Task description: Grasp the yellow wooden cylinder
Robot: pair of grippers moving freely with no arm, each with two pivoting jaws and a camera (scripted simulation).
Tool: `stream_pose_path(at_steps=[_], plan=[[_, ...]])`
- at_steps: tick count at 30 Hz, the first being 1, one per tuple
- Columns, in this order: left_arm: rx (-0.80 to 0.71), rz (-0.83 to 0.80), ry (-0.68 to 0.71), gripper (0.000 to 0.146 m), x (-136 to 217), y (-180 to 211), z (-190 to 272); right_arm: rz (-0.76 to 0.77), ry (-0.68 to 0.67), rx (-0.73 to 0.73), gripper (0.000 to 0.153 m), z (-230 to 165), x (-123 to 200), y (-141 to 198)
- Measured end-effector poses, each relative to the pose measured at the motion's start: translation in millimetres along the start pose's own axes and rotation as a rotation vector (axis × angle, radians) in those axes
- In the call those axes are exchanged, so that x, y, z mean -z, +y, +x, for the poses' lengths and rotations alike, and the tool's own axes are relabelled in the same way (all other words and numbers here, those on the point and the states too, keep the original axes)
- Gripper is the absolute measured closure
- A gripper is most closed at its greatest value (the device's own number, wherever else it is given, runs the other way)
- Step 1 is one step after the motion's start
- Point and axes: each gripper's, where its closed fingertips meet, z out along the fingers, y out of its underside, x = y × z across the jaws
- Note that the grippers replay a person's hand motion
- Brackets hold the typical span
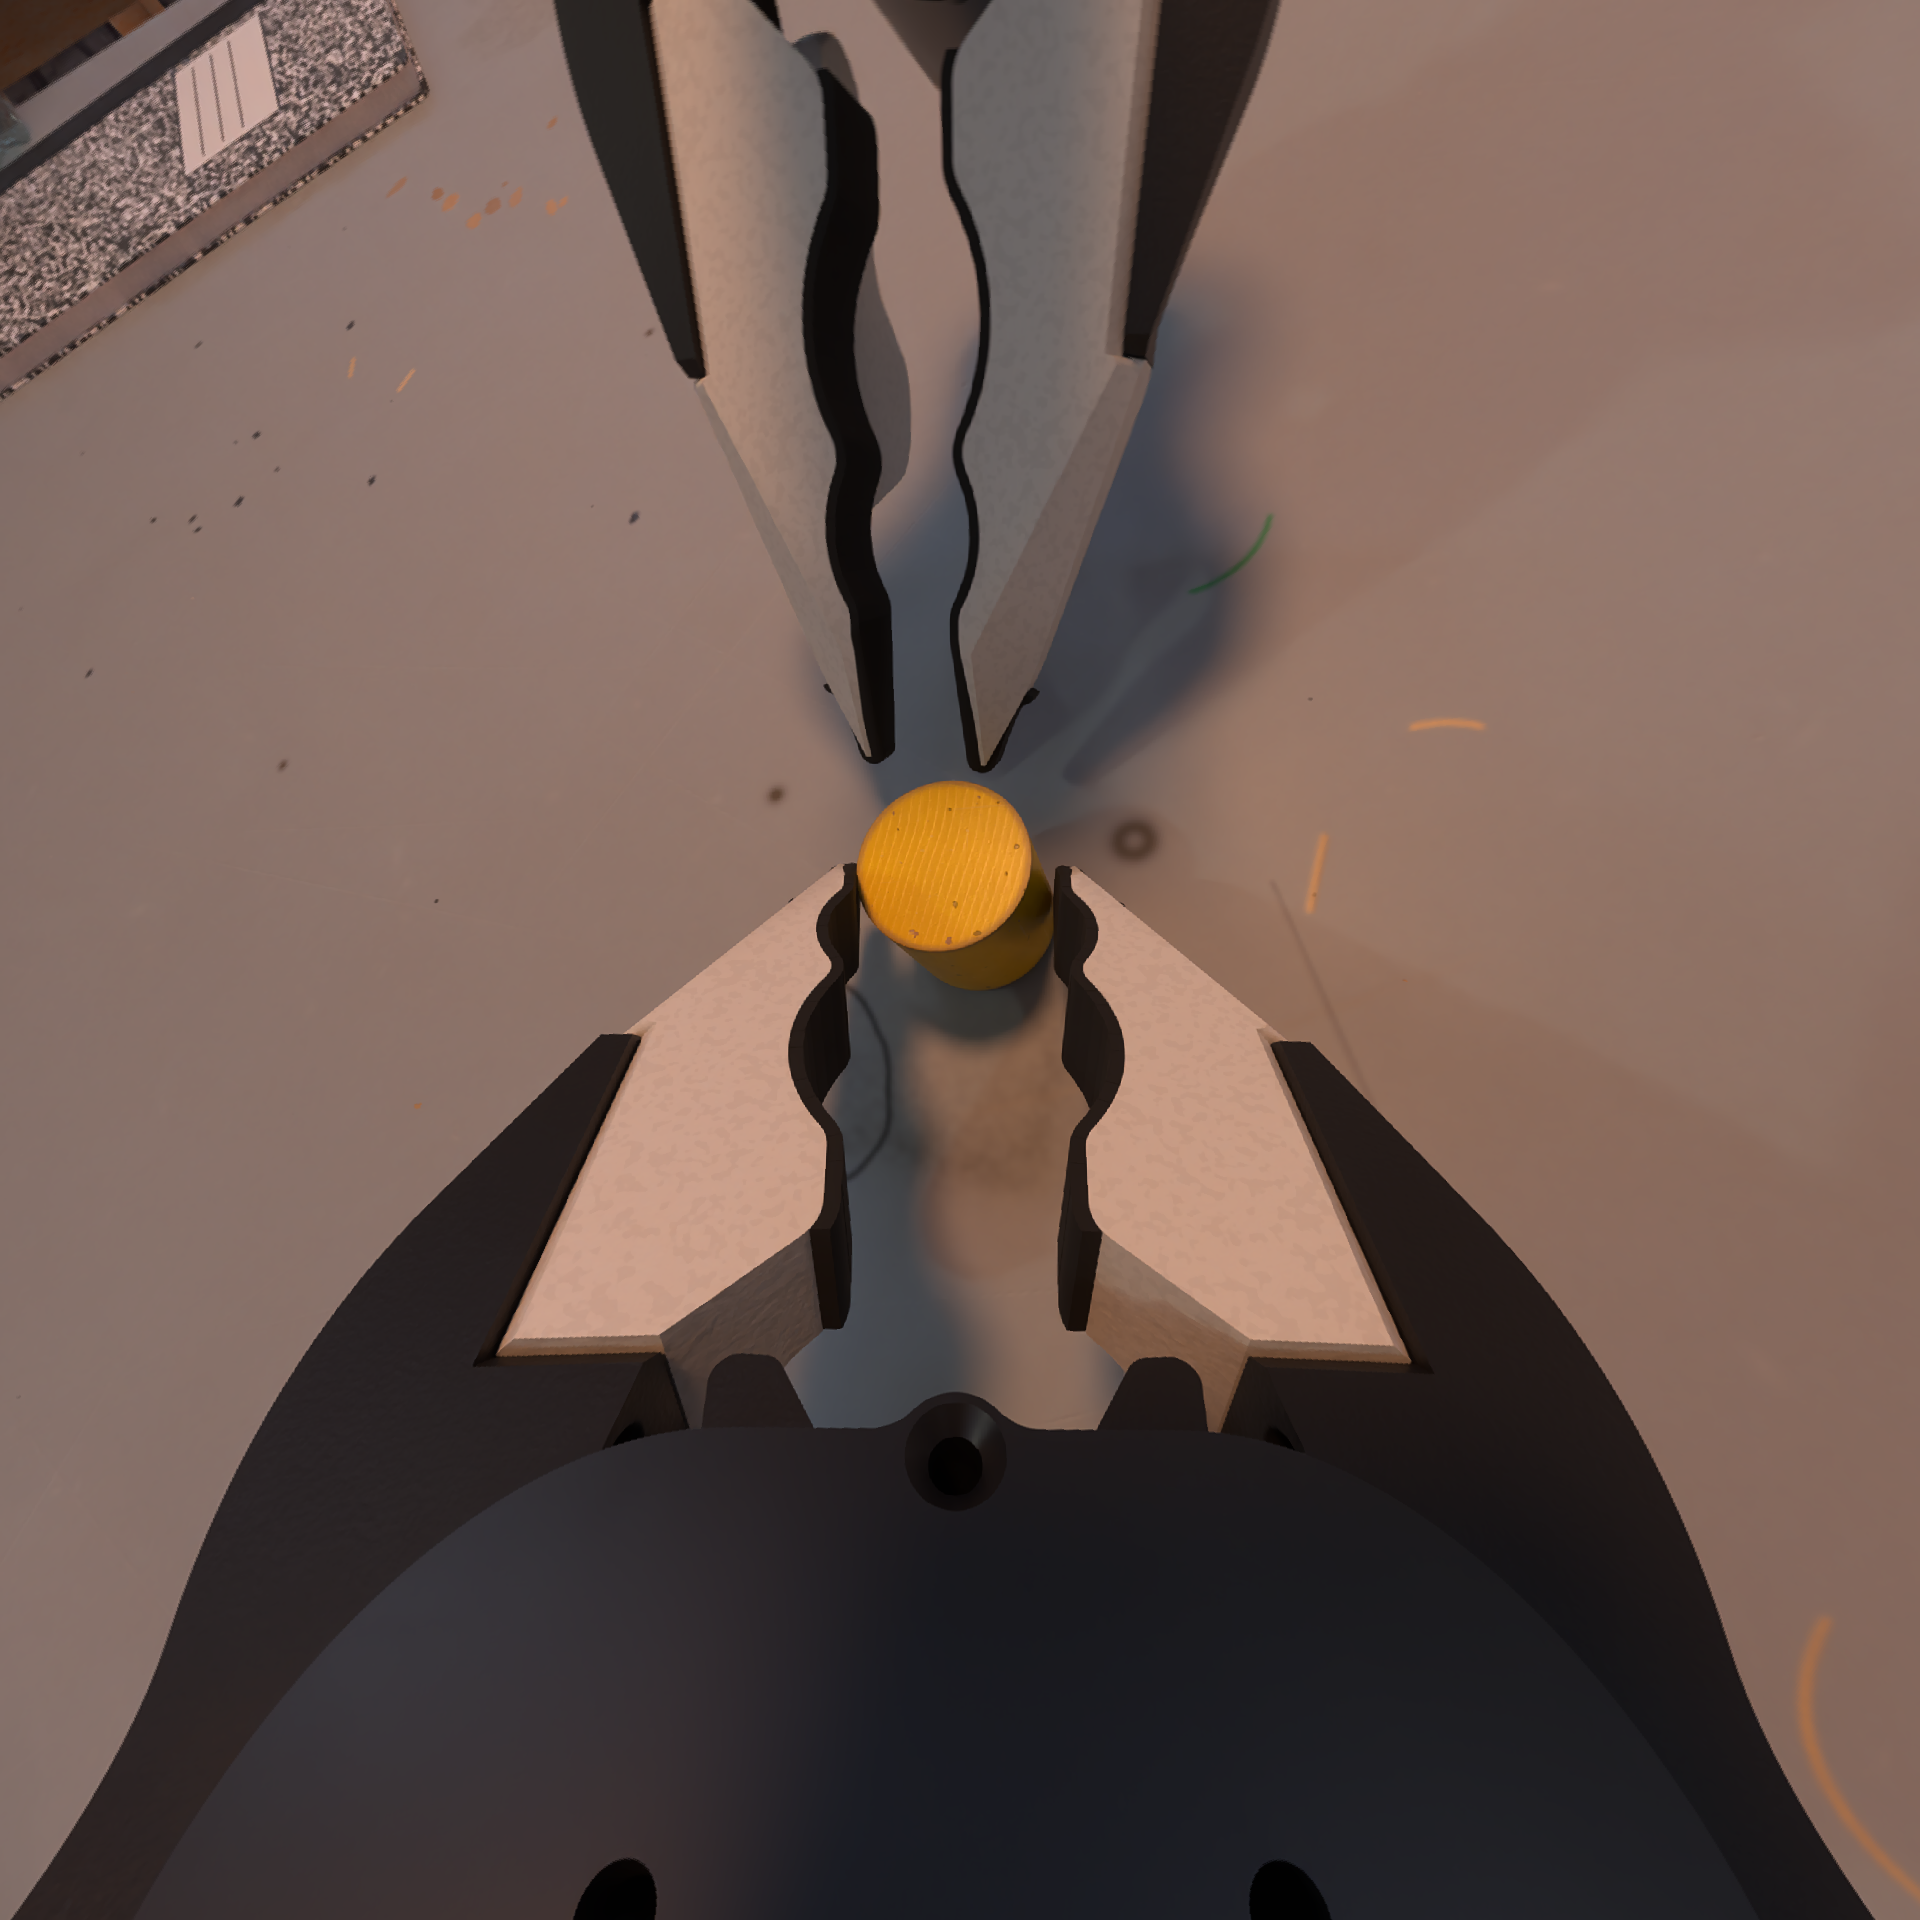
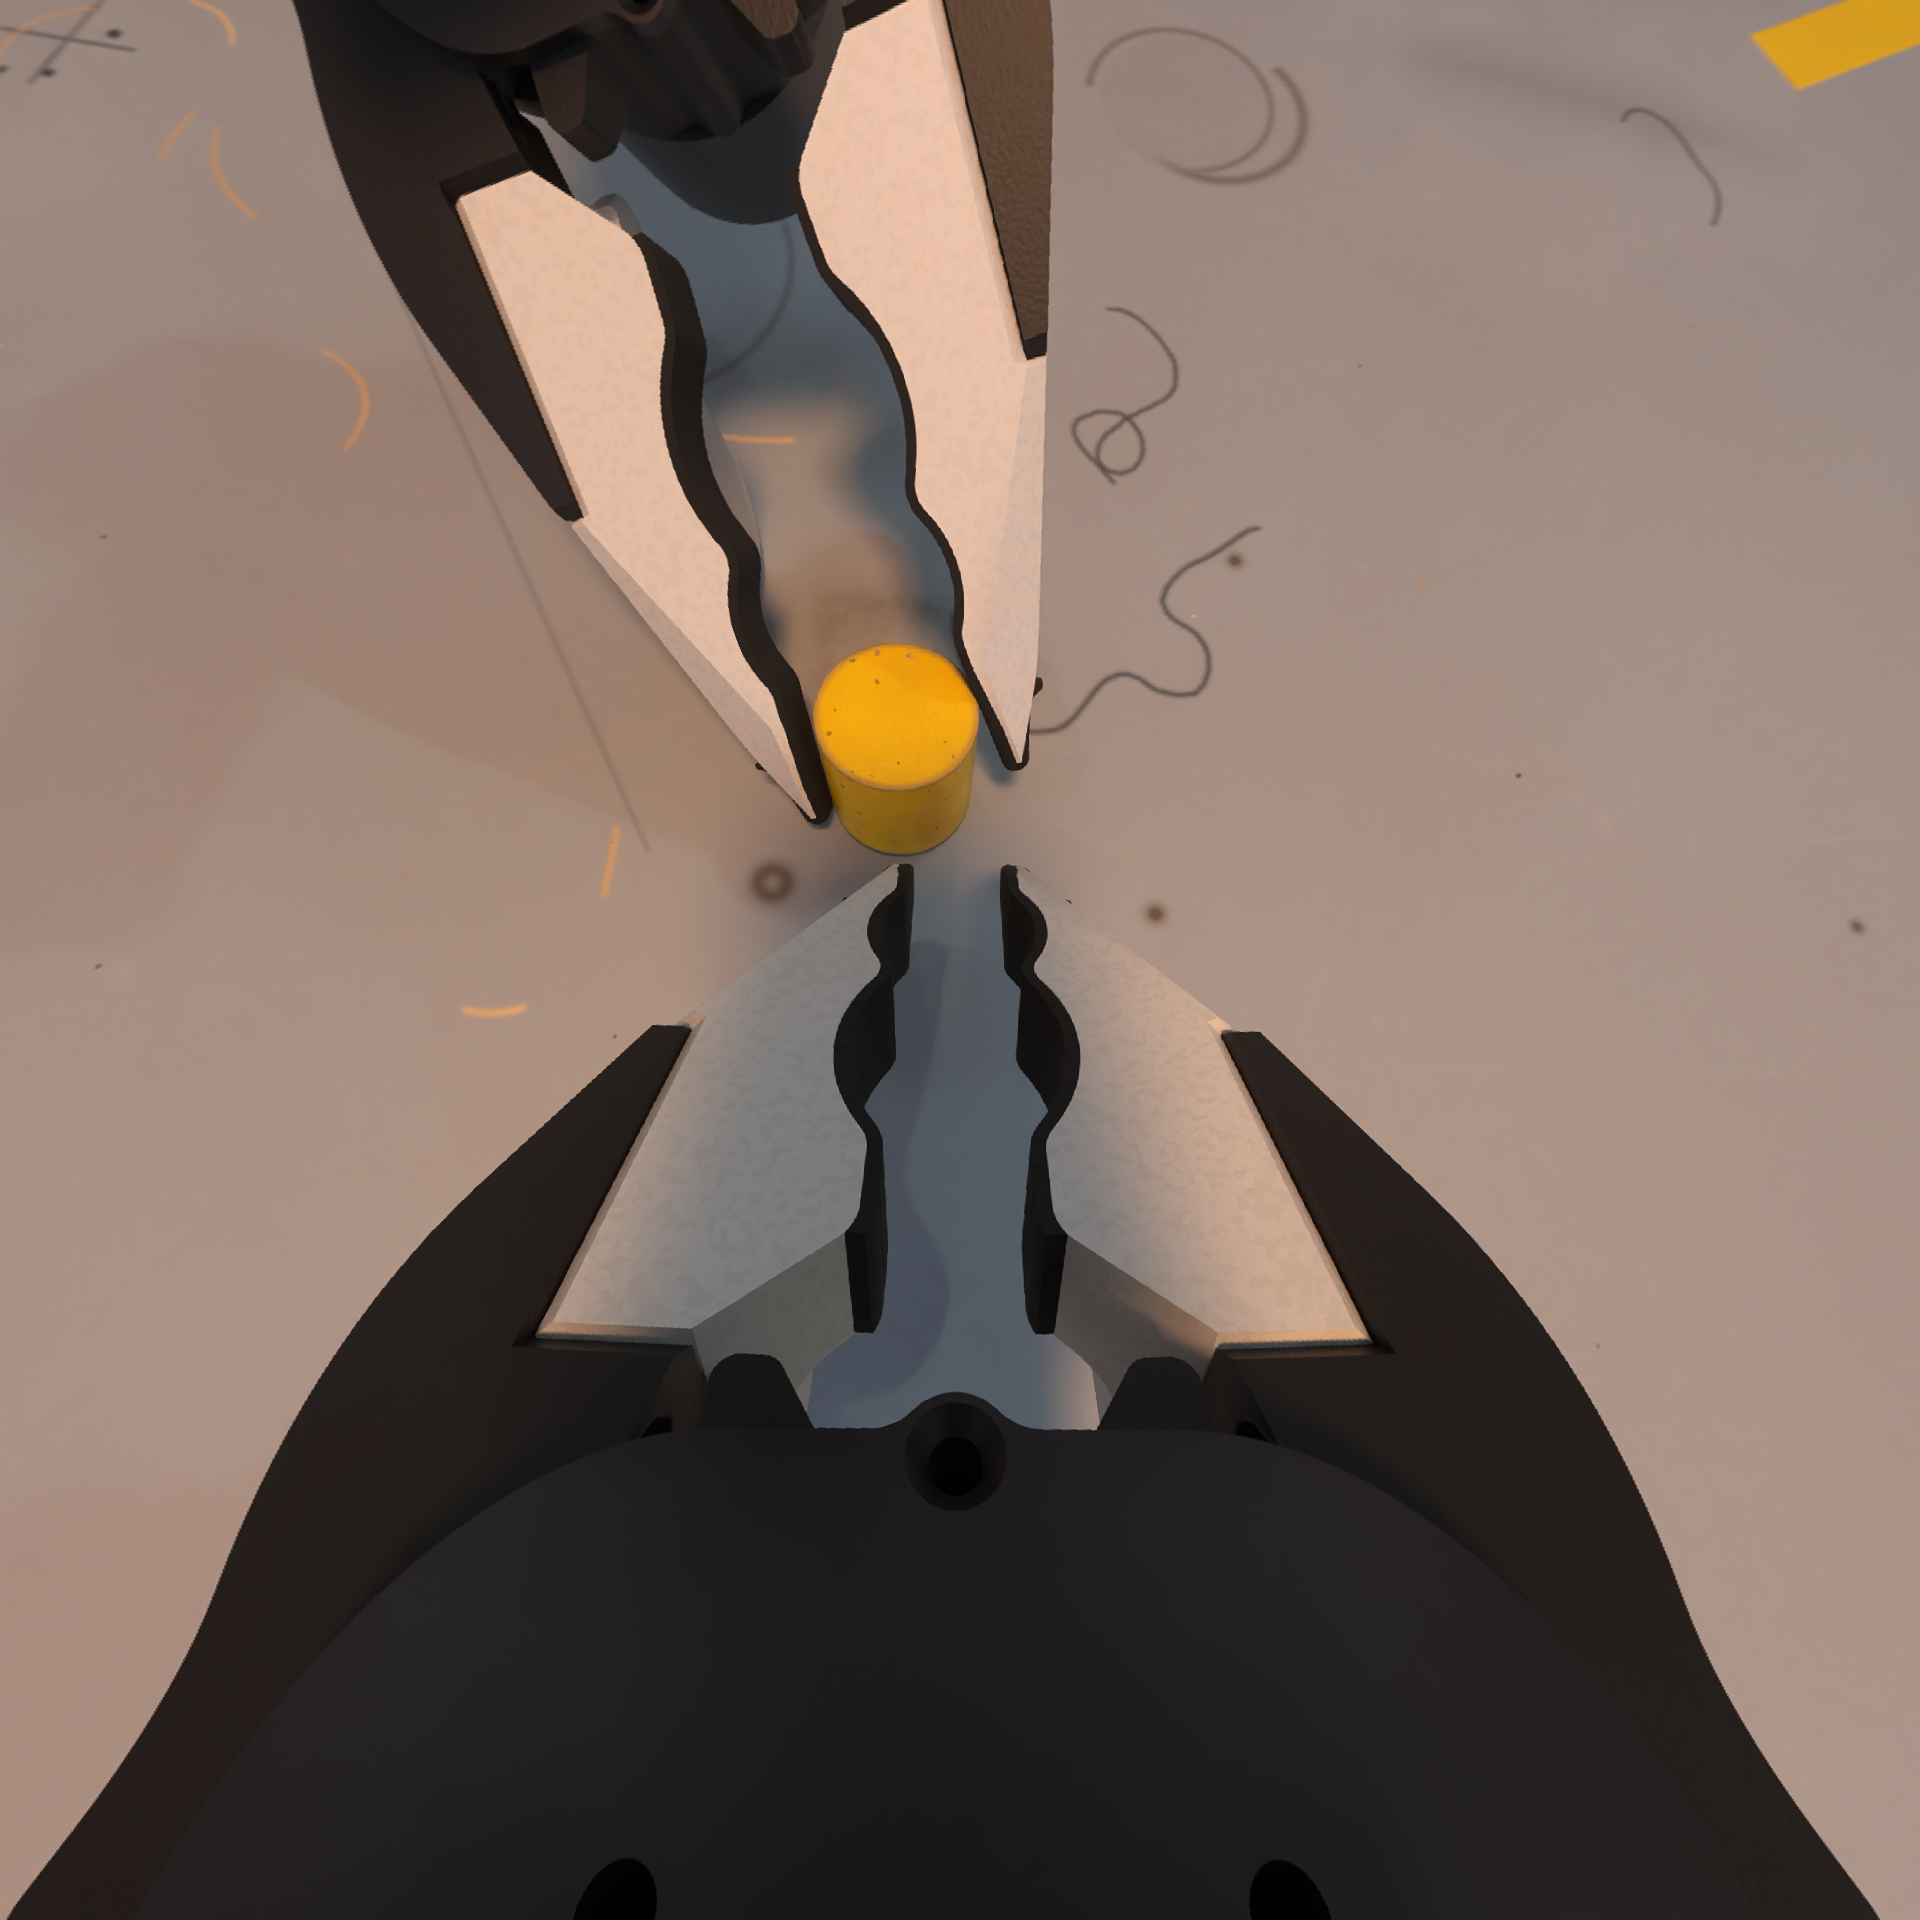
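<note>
The yellow wooden cylinder (image 1: 945, 868) stands upright on the grey table. My left gripper (image 1: 956, 883) has its fingertips on both sides of the cylinder, touching it, so it is shut on it. The right wrist view shows the same: the cylinder (image 2: 899, 748) sits between the left gripper's (image 2: 914, 784) tips. My right gripper (image 2: 956, 873) faces it from the opposite side, just short of the cylinder. Its jaws are nearly shut with a narrow gap and hold nothing. It also shows in the left wrist view (image 1: 930, 753).
A speckled black-and-white notebook (image 1: 156, 177) lies at the far left on the table. A yellow strip (image 2: 1839, 42) lies at the far right corner. The table top (image 2: 1558, 727) bears pen scribbles and small marks.
</note>
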Motion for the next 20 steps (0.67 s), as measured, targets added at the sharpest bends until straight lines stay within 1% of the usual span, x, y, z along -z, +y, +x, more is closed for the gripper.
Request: stream_pose_path(at_steps=[5,7,12,14,16,20], plan=[[-0.017,0.008,0.036,0.11,1.0,0.2,3.8,0.025,-0.115,-0.03,0.137,-3.0,-0.6,1.1],[-0.019,0.01,0.044,0.108,1.7,0.5,3.5,0.032,-0.135,-0.037,0.137,-2.5,-0.8,1.0],[-0.03,0.025,0.106,0.107,5.5,1.3,6.1,0.024,-0.148,-0.048,0.137,-3.1,-2.0,1.9],[-0.037,0.035,0.125,0.109,5.8,0.3,6.7,0.026,-0.149,-0.053,0.137,-3.6,-2.3,1.5],[-0.042,0.036,0.12,0.112,4.8,0.0,5.2,0.025,-0.135,-0.077,0.137,-2.5,-3.2,0.9],[-0.012,0.012,0.067,0.11,2.6,2.4,-3.1,0.036,-0.103,-0.187,0.137,5.8,-3.0,1.2]])
